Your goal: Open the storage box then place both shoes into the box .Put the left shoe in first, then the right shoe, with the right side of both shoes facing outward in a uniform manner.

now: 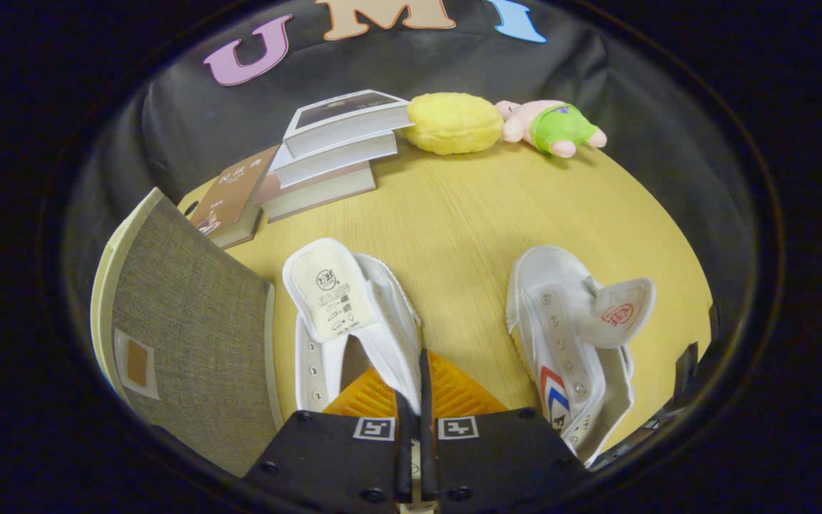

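Observation:
Two white canvas shoes lie on the wooden table (468,214). The nearer shoe (354,307) has its tongue flipped up, label showing. Its side wall runs between my fingers, and my gripper (414,389) is shut on that wall. The second shoe (568,343), with red and blue stripes on its side and its tongue folded outward, lies apart to the right of my fingers. The storage box (190,335), grey fabric with a cream edge, stands close on the left of the held shoe. I cannot tell whether it is open.
Beyond the shoes, a stack of books (325,153) and one leaning book (229,196) sit at the back left. A yellow plush (452,123) and a pink doll in green (554,127) lie along the back edge.

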A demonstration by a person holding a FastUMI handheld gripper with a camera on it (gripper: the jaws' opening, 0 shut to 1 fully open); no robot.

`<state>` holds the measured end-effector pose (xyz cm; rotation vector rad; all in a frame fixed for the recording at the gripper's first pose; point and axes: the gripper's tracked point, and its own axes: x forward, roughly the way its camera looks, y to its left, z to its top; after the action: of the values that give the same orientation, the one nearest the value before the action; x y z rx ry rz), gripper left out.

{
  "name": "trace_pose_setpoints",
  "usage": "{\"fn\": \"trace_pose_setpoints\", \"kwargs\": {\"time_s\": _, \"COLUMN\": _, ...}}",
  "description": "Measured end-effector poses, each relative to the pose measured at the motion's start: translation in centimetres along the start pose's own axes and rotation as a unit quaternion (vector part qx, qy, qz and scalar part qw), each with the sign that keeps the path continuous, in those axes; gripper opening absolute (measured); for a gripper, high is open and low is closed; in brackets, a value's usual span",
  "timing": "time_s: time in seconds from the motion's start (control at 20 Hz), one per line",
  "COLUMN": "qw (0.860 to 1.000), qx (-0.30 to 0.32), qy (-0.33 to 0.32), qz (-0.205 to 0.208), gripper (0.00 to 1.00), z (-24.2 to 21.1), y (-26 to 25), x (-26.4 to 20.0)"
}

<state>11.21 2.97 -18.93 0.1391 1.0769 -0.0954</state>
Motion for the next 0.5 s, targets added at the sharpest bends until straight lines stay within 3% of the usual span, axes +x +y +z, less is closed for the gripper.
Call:
{"fn": "trace_pose_setpoints", "kwargs": {"time_s": 0.25, "qw": 1.000, "qx": 0.004, "qy": -0.013, "qz": -0.023, "gripper": 0.08, "z": 1.5, "y": -0.5, "x": -4.1}}
{"fn": "trace_pose_setpoints", "kwargs": {"time_s": 0.5, "qw": 0.997, "qx": -0.007, "qy": -0.069, "qz": -0.033, "gripper": 0.08, "z": 6.0, "y": -0.2, "x": -11.9}}
